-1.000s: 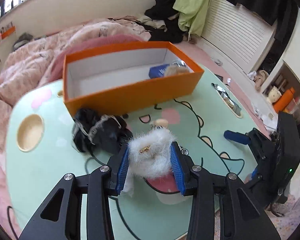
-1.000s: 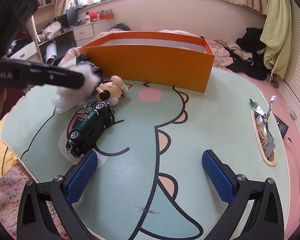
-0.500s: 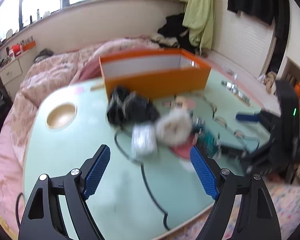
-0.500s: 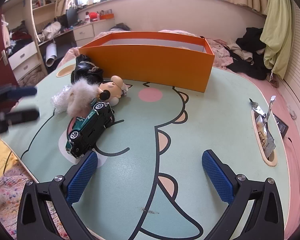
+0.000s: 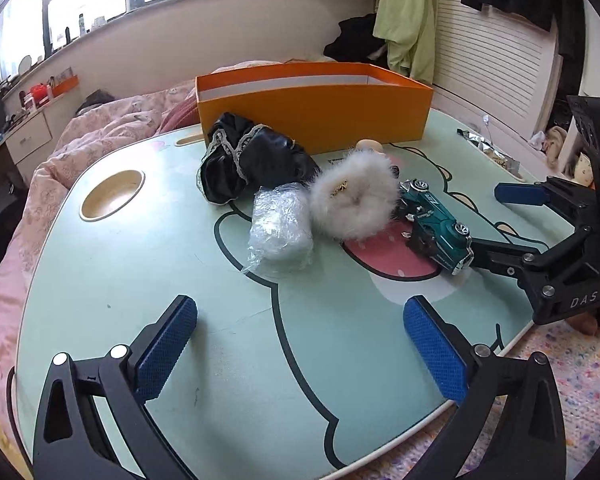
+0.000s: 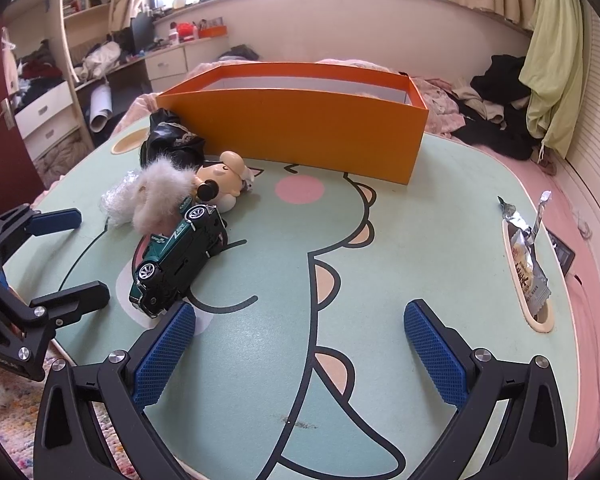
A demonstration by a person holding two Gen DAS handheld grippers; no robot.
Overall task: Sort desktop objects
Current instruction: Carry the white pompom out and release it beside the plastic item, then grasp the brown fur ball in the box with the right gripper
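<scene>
The white fluffy pom-pom [image 5: 354, 200] lay on the mint-green table [image 5: 140, 280], free of any grip, touching the clear plastic-wrapped packet [image 5: 281, 229] on one side and the green toy car [image 5: 436, 226] on the other. The car was tipped on its side, its dark underside and wheels showing in your right wrist view. Just behind the pom-pom sat a black lace-trimmed cloth bundle [image 5: 244, 158], and a small cartoon figurine [image 6: 224, 178] lay beside the fluff, near the front wall of the orange box [image 5: 312, 108]. The box stood open at the far side of the table; from these angles you could not see what was in it. Your left gripper [image 5: 300, 354] hovered over the near edge of the table, its jaws opening and spread wide, with only bare tabletop between the blue pads [image 5: 168, 346]. Your right gripper [image 6: 300, 354] was likewise spread wide and held nothing, its left pad just beside the tail of the car but apart from it. A round recess [image 5: 112, 196] was sunk into the table's left side, and a torn snack wrapper [image 6: 528, 256] lay in an oblong recess on the right. A pink quilt [image 5: 80, 140] covered the bed beyond.
</scene>
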